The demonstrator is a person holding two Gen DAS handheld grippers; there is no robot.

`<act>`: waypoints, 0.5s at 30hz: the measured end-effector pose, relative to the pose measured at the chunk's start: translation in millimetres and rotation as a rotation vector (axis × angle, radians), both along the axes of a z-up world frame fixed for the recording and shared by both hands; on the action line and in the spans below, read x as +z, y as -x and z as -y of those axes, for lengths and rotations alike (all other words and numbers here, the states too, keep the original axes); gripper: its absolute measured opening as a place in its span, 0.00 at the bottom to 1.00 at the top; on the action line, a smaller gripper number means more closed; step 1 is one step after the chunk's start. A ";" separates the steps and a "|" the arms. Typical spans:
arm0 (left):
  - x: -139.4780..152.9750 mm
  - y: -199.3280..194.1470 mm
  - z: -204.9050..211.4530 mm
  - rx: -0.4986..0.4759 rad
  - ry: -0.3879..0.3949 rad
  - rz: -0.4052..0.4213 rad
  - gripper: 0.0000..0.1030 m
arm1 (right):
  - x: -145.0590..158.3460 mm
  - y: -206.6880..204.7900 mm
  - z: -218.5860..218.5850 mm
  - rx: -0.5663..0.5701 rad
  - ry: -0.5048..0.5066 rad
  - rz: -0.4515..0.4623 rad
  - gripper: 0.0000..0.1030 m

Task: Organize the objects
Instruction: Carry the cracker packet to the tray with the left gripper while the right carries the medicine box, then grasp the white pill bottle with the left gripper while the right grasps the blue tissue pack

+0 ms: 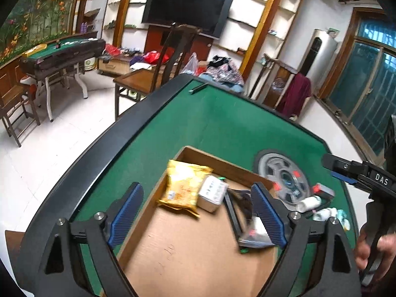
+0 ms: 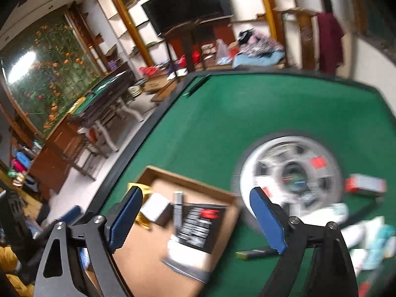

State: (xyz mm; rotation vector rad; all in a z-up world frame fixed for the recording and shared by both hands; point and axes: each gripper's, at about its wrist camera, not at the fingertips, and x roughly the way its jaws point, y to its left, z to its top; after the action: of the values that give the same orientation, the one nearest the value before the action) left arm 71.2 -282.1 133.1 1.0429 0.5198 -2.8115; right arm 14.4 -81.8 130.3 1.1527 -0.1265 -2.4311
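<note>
- Cardboard box [image 1: 198, 242] sits open on the green table [image 1: 222, 123], near the left rim; judged to be the collection bin for the task.
- In the box so far: yellow snack bag [image 1: 184, 188] at the far left corner, small white carton [image 1: 212, 193] touching it, dark flat packet [image 1: 245, 220] toward the right wall. Packed against the far side, likely to leave the near floor of the box free.
- Left tool [image 1: 198, 212] hovers above the box, fingers spread wide, nothing between them.
- Right tool [image 2: 195, 222] also spread wide and holding nothing; right wrist view is motion-blurred. In the left view the right tool body shows at the right edge, gripped by the person's hand [image 1: 371, 245].
- Loose items wait outside the box, to its right: red-and-grey box [image 2: 366, 185], white bottles [image 1: 311, 201], teal-and-white packs [image 2: 376, 237], thin dark stick [image 2: 255, 254] just beside the box's right wall. Labels too blurred to read.
- Round grey hub [image 2: 292, 175] in the table centre is a built-in fixture, not to be moved, I judge.
- Stage: partway, several items boxed, cluster on the right remaining.
- Next, probably: right tool picks from the right cluster since it is nearest there; bottles may roll if nudged.
</note>
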 end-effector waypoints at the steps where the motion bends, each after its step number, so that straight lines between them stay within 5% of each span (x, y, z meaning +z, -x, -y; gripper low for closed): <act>1: 3.9 -3.5 -7.8 -0.015 0.001 -0.011 0.87 | 6.9 -4.0 -16.8 -0.026 -0.027 -0.018 0.90; 7: 8.0 -4.8 -78.6 -0.181 0.023 -0.034 0.89 | 25.2 -45.4 -127.4 -0.200 -0.028 -0.246 1.00; 11: -10.5 11.5 -135.3 -0.300 0.048 0.022 0.89 | -35.3 -38.9 -204.9 -0.380 0.059 -0.033 1.00; 15: -34.0 22.5 -194.9 -0.414 0.119 0.047 0.89 | -88.5 -39.0 -249.3 -0.472 0.113 0.056 1.00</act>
State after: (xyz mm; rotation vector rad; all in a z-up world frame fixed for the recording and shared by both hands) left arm 48.6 -87.1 99.1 1.3190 0.1384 -3.1055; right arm 53.5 167.5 41.8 1.2503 -0.6082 -2.7455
